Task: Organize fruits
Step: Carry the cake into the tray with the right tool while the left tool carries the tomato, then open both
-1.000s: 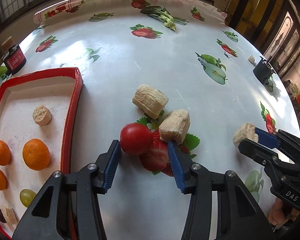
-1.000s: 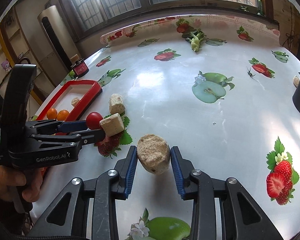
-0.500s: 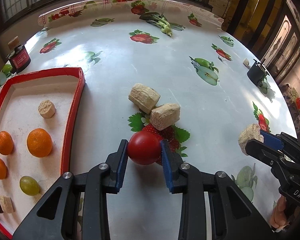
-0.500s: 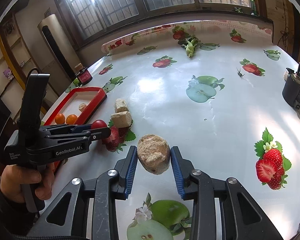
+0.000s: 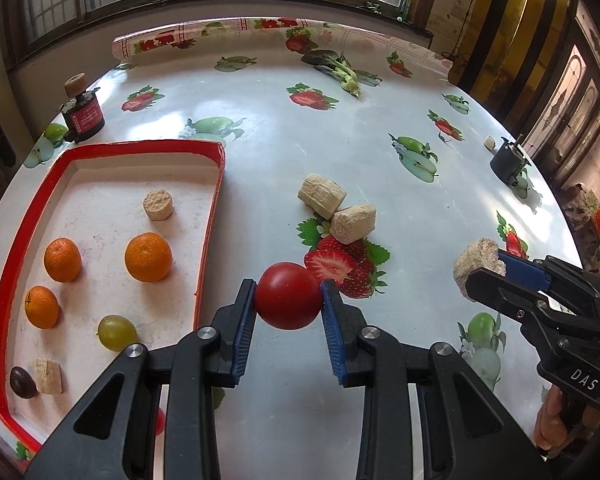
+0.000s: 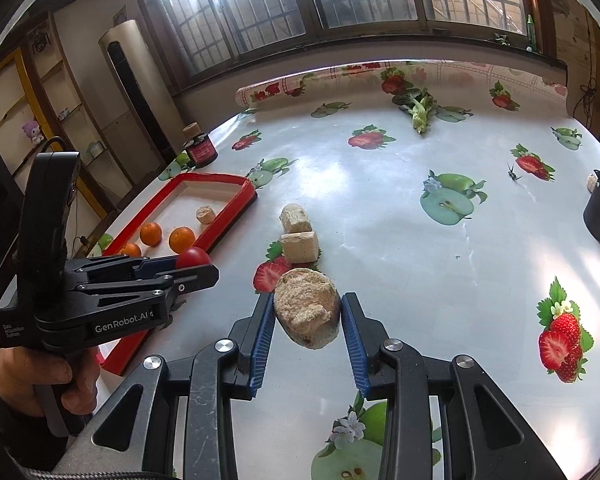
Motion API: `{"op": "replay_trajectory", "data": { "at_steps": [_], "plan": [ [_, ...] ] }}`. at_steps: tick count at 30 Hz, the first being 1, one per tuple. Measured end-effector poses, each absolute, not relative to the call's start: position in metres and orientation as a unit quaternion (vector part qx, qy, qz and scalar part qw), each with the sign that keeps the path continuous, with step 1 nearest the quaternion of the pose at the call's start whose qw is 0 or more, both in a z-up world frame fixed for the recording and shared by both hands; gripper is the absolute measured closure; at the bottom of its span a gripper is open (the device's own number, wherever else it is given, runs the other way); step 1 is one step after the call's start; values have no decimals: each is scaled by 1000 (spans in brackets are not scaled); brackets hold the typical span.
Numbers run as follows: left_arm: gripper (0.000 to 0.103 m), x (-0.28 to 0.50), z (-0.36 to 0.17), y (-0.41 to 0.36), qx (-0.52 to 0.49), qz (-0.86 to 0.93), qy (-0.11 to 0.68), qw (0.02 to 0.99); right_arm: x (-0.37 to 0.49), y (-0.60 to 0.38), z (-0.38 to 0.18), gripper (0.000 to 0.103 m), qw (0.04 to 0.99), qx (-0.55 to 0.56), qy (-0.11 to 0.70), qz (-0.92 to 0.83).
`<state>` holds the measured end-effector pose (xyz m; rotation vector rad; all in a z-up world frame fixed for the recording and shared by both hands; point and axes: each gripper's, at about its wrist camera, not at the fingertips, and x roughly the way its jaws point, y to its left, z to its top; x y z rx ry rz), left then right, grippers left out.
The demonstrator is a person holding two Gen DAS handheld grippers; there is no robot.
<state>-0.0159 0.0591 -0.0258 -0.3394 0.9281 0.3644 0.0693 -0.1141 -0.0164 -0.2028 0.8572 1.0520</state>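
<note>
Left wrist view: the left gripper (image 5: 288, 304) is clamped on a red tomato (image 5: 287, 295), held just right of the red tray (image 5: 210, 216), whose near corner is cut off. Within the tray lie three oranges (image 5: 148, 257), a grape (image 5: 117, 332) and beige chunks. The right gripper (image 6: 307, 322) pinches a beige lump (image 6: 308, 312) above open tablecloth (image 6: 380, 184).

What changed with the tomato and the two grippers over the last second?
The left gripper closed on the tomato, which lay loose between its open fingers, and drew it back from the two beige chunks. The right gripper kept its beige chunk. The tray contents stayed put.
</note>
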Motion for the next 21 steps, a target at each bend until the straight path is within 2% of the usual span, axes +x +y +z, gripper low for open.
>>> {"op": "replay_trajectory", "data": {
  "at_steps": [21],
  "plan": [
    [74,-62,-11,106,-183,213,418,864,33,-55,1,68,754,-124,374,526]
  ]
}}
